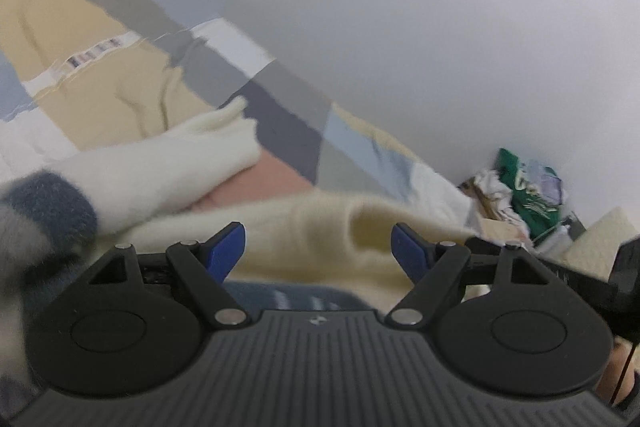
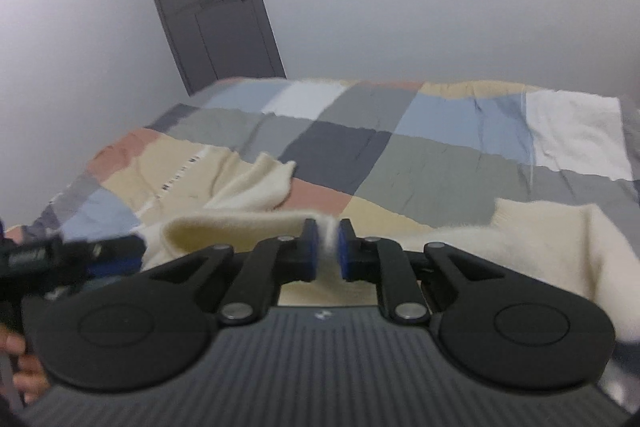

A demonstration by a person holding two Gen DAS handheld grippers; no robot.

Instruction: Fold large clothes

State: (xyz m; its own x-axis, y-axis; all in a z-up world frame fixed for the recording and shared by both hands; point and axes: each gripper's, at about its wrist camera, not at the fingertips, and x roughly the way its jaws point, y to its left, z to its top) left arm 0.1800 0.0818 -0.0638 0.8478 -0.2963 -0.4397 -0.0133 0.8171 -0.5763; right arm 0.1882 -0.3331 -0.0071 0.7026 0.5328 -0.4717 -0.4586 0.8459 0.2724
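1. Nearest, the right tongs (image 2: pixel 328 247) are closed on a pinch of the cream sweater (image 2: pixel 552 251); a thin ridge of fuzzy knit stands between the blue pads (image 2: pixel 311 247). This looks like the edge by the neck opening, though blur makes that uncertain.
2. The left tongs (image 1: pixel 318 251) hang wide open just over the same cream sweater (image 1: pixel 304 227), with cloth below and ahead of them but nothing pinched. Their blue pads (image 1: pixel 226 251) are apart from the knit as far as can be told.
3. A fuzzy blue-and-grey cuff (image 1: pixel 48 211) sits at the left edge of the left wrist view; whether it belongs to the sweater or to the person's sleeve cannot be told.
4. The sweater lies on the bed, on a patchwork quilt (image 2: pixel 440 163). One sleeve (image 2: pixel 256 191) stretches out away from the body, and the body is bunched and rumpled, not flat.
5. Judging from that, the folding is at an early stage: no neat fold shows yet. One grip is taken; the second grip, spreading, sleeve folds and body folds appear to be left.
6. Farther off, a pile of clothes (image 1: pixel 524 187) lies by the wall, and a grey door (image 2: pixel 212 7) stands behind the bed.
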